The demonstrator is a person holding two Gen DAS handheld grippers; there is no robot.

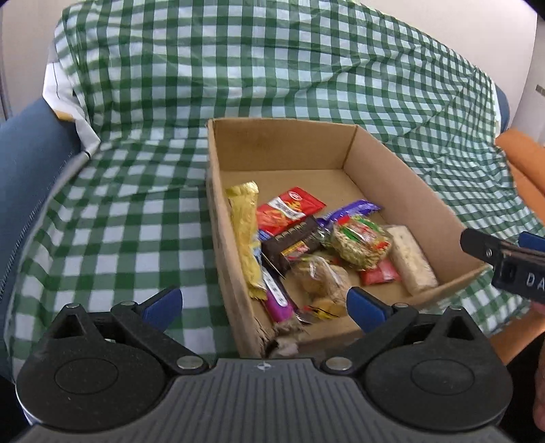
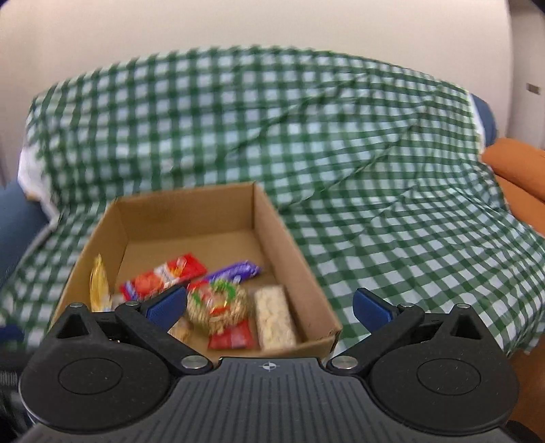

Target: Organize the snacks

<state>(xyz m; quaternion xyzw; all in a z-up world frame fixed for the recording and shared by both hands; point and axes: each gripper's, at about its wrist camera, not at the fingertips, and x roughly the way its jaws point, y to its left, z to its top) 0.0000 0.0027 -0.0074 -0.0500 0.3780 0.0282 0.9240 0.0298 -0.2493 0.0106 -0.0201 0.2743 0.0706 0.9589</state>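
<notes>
A brown cardboard box (image 1: 402,191) stands on a green checked cloth and holds several snacks: a gold packet (image 1: 243,231), a red packet (image 1: 289,209), a purple wrapper (image 1: 354,208), a round noodle cake (image 1: 361,243) and a pale bar (image 1: 410,260). My left gripper (image 1: 264,306) is open and empty above the box's near left corner. My right gripper (image 2: 267,308) is open and empty above the box's near edge (image 2: 320,340); the noodle cake (image 2: 218,306) and the pale bar (image 2: 274,317) lie below it. The right gripper's body also shows in the left wrist view (image 1: 504,262).
The green checked cloth (image 1: 136,211) covers a sofa seat and back. A blue armrest (image 1: 30,163) is at the left and an orange cushion (image 2: 514,163) at the right. A pale wall (image 2: 238,24) is behind.
</notes>
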